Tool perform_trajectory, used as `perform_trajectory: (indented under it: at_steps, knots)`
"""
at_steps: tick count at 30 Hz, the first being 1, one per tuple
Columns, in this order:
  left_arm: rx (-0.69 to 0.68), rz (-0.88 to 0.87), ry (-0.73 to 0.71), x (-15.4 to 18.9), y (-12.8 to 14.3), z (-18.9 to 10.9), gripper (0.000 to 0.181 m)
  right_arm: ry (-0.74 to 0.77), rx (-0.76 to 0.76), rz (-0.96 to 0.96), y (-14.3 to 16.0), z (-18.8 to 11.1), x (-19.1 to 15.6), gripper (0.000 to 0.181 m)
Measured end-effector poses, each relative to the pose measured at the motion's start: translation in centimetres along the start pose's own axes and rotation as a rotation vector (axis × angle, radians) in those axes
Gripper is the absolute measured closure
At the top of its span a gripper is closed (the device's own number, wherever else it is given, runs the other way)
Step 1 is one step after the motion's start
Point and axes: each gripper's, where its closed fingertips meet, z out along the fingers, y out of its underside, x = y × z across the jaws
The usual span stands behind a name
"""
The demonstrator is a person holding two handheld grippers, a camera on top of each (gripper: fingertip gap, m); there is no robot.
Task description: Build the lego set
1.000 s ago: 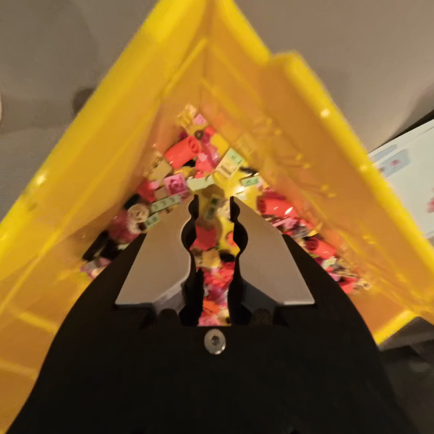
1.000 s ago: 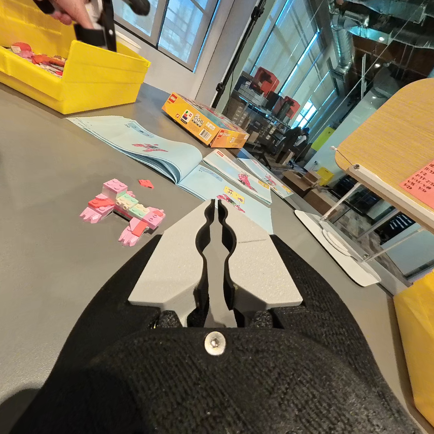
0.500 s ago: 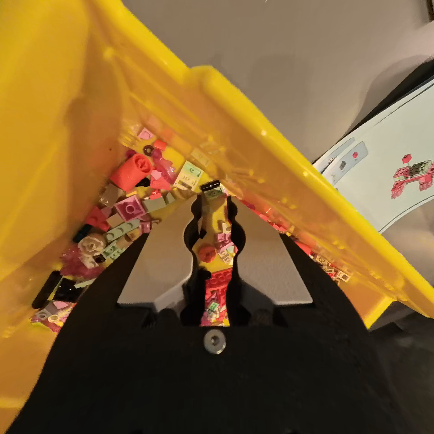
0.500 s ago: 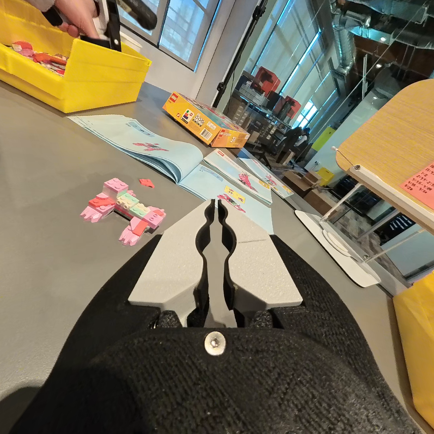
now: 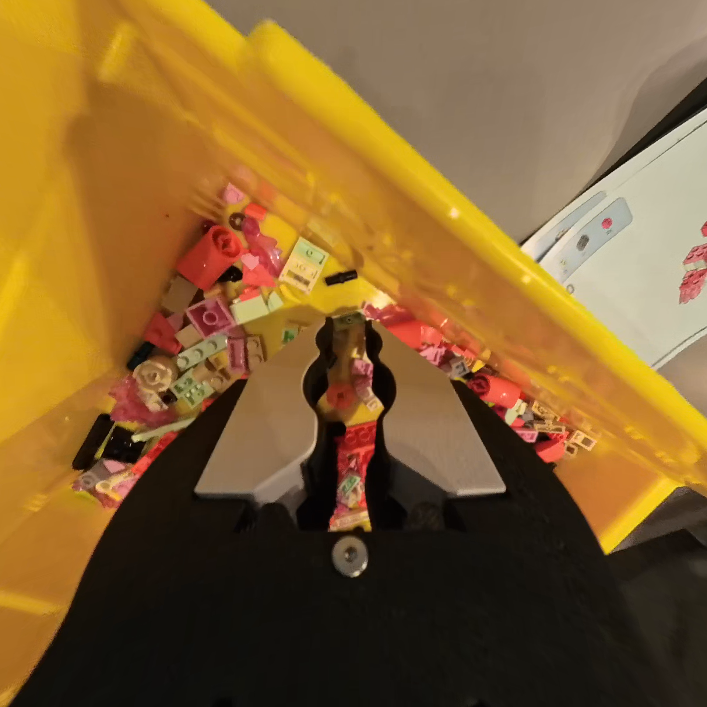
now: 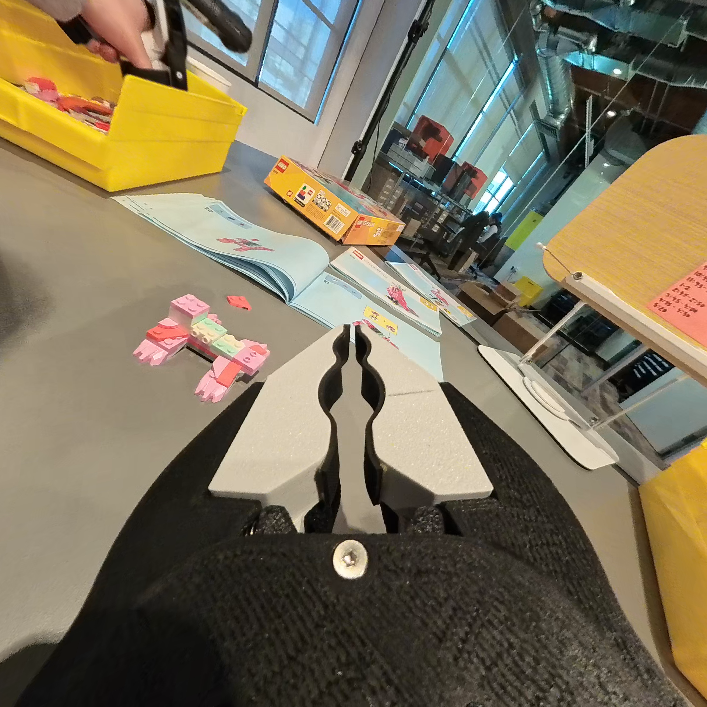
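Observation:
My left gripper (image 5: 349,323) is down inside a yellow bin (image 5: 421,229) of loose pink, red, mint and black lego pieces. Its tips are closed on a small mint green piece (image 5: 349,318) by the bin's wall. In the right wrist view it shows at the bin (image 6: 153,145), held by a hand (image 6: 114,34). My right gripper (image 6: 352,331) is shut and empty, low over the grey table. To its left lies the partly built pink, red and mint model (image 6: 202,344), with a small red piece (image 6: 239,302) beyond it.
An open instruction booklet (image 6: 267,248) lies between the bin and the model; it also shows in the left wrist view (image 5: 631,267). Two more booklets (image 6: 382,283) and the orange lego box (image 6: 336,206) lie farther back. A white stand base (image 6: 535,401) and a yellow object (image 6: 681,554) are at right.
My left gripper has swung across the bin toward its wall and its fingers have narrowed onto the mint green piece, drawing it away from a black pin. The right gripper has hardly moved.

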Motion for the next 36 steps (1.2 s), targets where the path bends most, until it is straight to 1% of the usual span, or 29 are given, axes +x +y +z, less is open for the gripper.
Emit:
perform_trajectory:
  at_steps: [1,4,5,6,8,11,14,15,17,18,19,21,22,24,25,26,28,29,33,36]
  knots:
    - [0.002,0.002,-0.014,0.0,0.3,-0.3,0.164,-0.001,0.004,0.001,-0.1,0.0,0.0,0.181]
    - [0.029,-0.003,-0.076,-0.1,1.1,-1.6,0.142,-0.022,0.017,0.013,-0.3,0.1,-0.3,0.174]
    - [0.049,-0.003,-0.109,0.0,1.2,-2.3,0.131,-0.028,0.019,0.016,-0.4,0.1,-0.4,0.171]
    - [0.079,0.006,-0.155,0.1,1.3,-3.4,0.124,-0.032,0.024,0.016,-0.5,0.1,-0.4,0.168]
    - [0.171,0.057,-0.242,1.2,1.3,-6.2,0.118,-0.044,0.043,0.018,-0.9,-0.1,-0.6,0.163]
    - [0.338,0.193,-0.408,4.5,1.7,-11.2,0.118,-0.085,0.060,0.044,-1.1,-0.3,-0.9,0.155]
    - [0.468,0.349,-0.525,9.2,3.6,-14.1,0.121,-0.173,0.068,0.082,-1.3,-0.4,-1.5,0.152]
    - [0.519,0.372,-0.537,10.8,4.3,-14.6,0.121,-0.212,0.067,0.081,-1.4,-0.5,-1.7,0.151]
    - [0.623,0.390,-0.474,14.4,5.4,-14.8,0.125,-0.286,0.049,0.045,-1.1,-0.5,-1.9,0.149]
    - [0.689,0.379,-0.398,16.4,5.8,-14.6,0.127,-0.320,0.037,0.019,-1.0,-0.5,-1.9,0.148]
    - [0.759,0.374,-0.284,18.8,5.9,-14.2,0.129,-0.353,0.031,-0.008,-0.9,-0.5,-1.7,0.147]
    - [0.864,0.365,-0.015,24.0,6.1,-13.0,0.130,-0.412,0.043,-0.055,-1.3,-0.7,-1.3,0.146]
    - [0.882,0.366,0.094,26.2,6.2,-12.1,0.130,-0.437,0.057,-0.077,-1.5,-0.7,-1.1,0.145]
    - [0.859,0.399,0.230,29.7,6.4,-9.3,0.128,-0.452,0.109,-0.116,-1.8,-0.3,-0.6,0.139]
    - [0.814,0.432,0.258,31.1,6.7,-7.5,0.124,-0.440,0.156,-0.133,-2.0,0.0,-0.3,0.139]
    - [0.759,0.479,0.240,31.8,6.9,-5.6,0.122,-0.434,0.195,-0.146,-1.9,0.4,-0.3,0.139]
    - [0.701,0.557,0.175,32.6,6.6,-2.7,0.120,-0.421,0.196,-0.148,-1.0,1.4,-0.4,0.138]
    - [0.690,0.572,0.173,33.1,6.3,-1.8,0.120,-0.408,0.184,-0.147,-0.6,1.7,-0.5,0.137]
    - [0.634,0.529,0.172,34.4,5.4,-0.2,0.123,-0.335,0.167,-0.219,-0.1,1.7,-0.1,0.140]
    - [0.561,0.513,0.152,34.7,5.4,1.0,0.122,-0.332,0.174,-0.208,0.0,1.0,0.0,0.145]
